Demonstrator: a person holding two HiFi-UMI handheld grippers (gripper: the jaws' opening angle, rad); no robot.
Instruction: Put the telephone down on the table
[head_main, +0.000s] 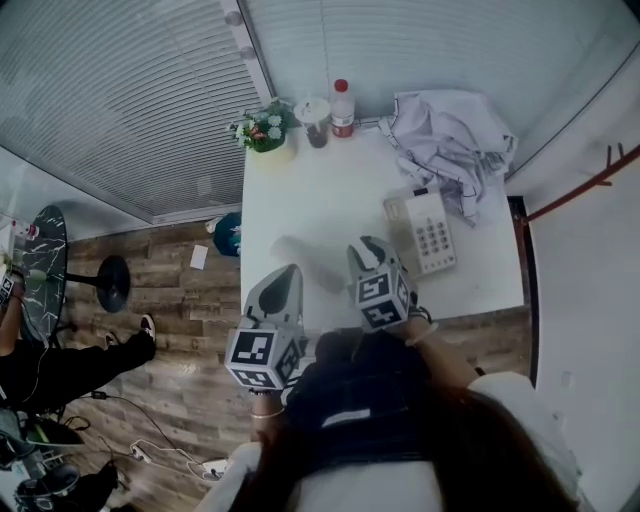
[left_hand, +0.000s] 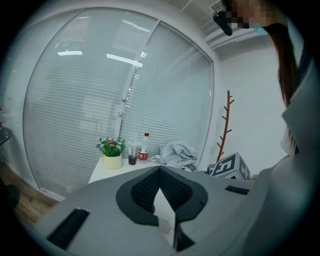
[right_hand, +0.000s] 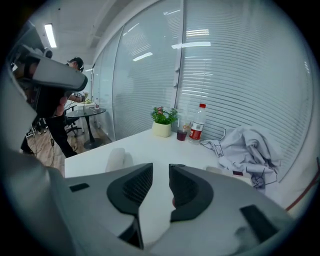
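The phone (head_main: 428, 235) lay on the desk (head_main: 300, 190), seemingly done; right claw (right_hand: 160, 169) stood apart and empty, left claw (left_hand: 160, 170) together.

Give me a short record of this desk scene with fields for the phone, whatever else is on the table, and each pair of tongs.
Telephone: pale push-button desk telephone, flat on the white table, right side, beside the crumpled white cloth
Far edge: green potted plant in a cream pot, cup of dark drink, red-capped clear bottle
Left tongs: shut, tips together, nothing held
Right tongs: open, nothing between them
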